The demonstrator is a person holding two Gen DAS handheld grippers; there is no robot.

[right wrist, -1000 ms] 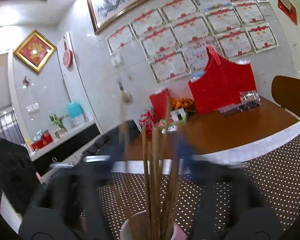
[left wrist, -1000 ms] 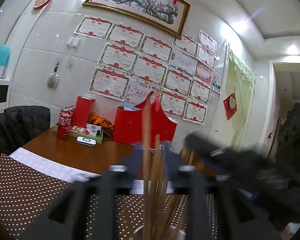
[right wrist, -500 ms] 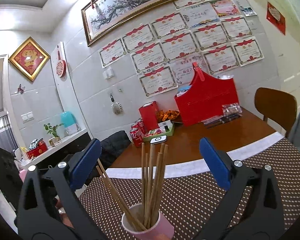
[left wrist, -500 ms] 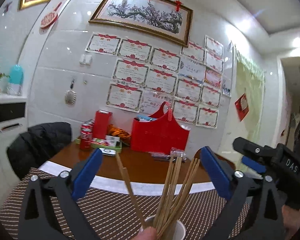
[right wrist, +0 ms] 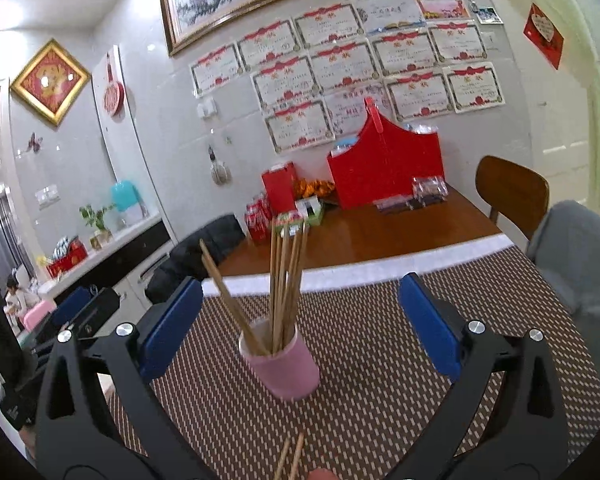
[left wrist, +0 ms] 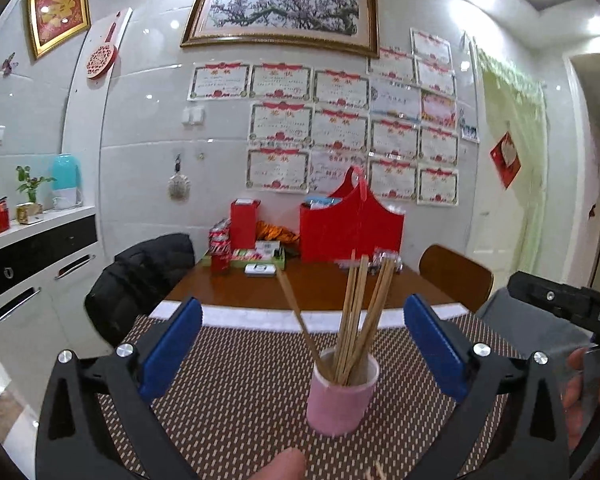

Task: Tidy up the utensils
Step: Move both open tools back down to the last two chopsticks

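A pink cup [left wrist: 342, 394] stands on the brown dotted mat [left wrist: 236, 392] and holds several wooden chopsticks [left wrist: 358, 316], one of them leaning left. My left gripper [left wrist: 302, 346] hangs open a short way back from the cup, its blue pads [left wrist: 172, 346] wide apart and empty. In the right wrist view the same cup [right wrist: 286, 370] and chopsticks [right wrist: 286, 276] sit ahead of my right gripper [right wrist: 300, 330], also open and empty. Two loose chopstick tips [right wrist: 290, 460] show at the bottom edge. The other gripper's black body [left wrist: 564, 306] shows at the right.
At the table's far end by the wall stand a red bag [left wrist: 350, 226], a red box [left wrist: 244, 222] and cola cans [left wrist: 220, 246]. A chair with a black jacket [left wrist: 140, 280] stands left, a wooden chair [left wrist: 456, 278] right. A fingertip [left wrist: 280, 466] shows below.
Both grippers have opened wide and pulled back and up from the cup. The chopsticks that were between the fingers now stand free in the cup.
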